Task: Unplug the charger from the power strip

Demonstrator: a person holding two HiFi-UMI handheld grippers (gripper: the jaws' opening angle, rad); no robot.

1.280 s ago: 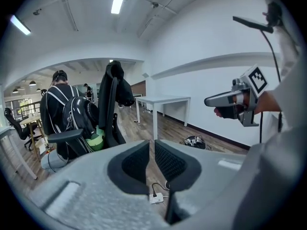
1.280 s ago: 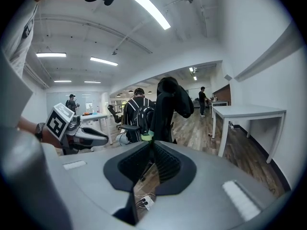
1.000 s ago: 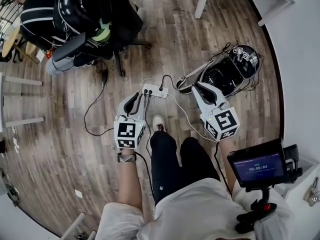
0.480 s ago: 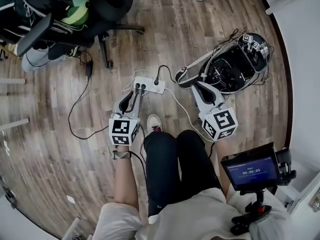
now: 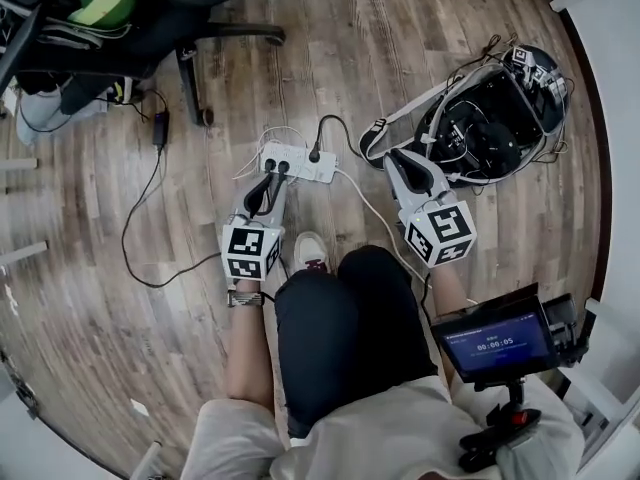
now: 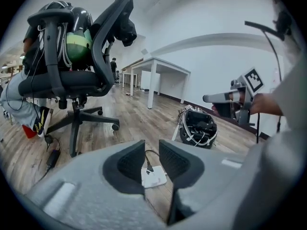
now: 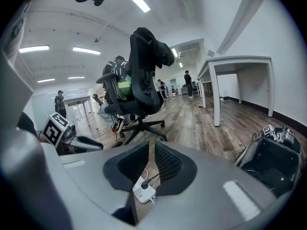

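Note:
A white power strip (image 5: 298, 161) lies on the wood floor, also seen in the left gripper view (image 6: 156, 177) and the right gripper view (image 7: 145, 193). Two black plugs (image 5: 275, 166) sit at its left end. A third black plug (image 5: 315, 154) with a black cable stands near its right end. My left gripper (image 5: 269, 180) hangs just short of the strip's left end. Its jaws have just been opening and stand open, with nothing between them (image 6: 152, 152). My right gripper (image 5: 398, 157) is off to the strip's right, its jaws (image 7: 151, 155) a narrow gap apart and empty.
A black office chair (image 5: 180, 8) stands at the upper left, with a black adapter (image 5: 160, 128) and its cable on the floor beside it. An open black bag (image 5: 490, 123) full of cables lies right of the strip. The person's shoe (image 5: 313, 251) is just below the strip.
Both grippers have come down toward the floor, and the left one now sits close to the strip's left end. The left jaws have spread wider.

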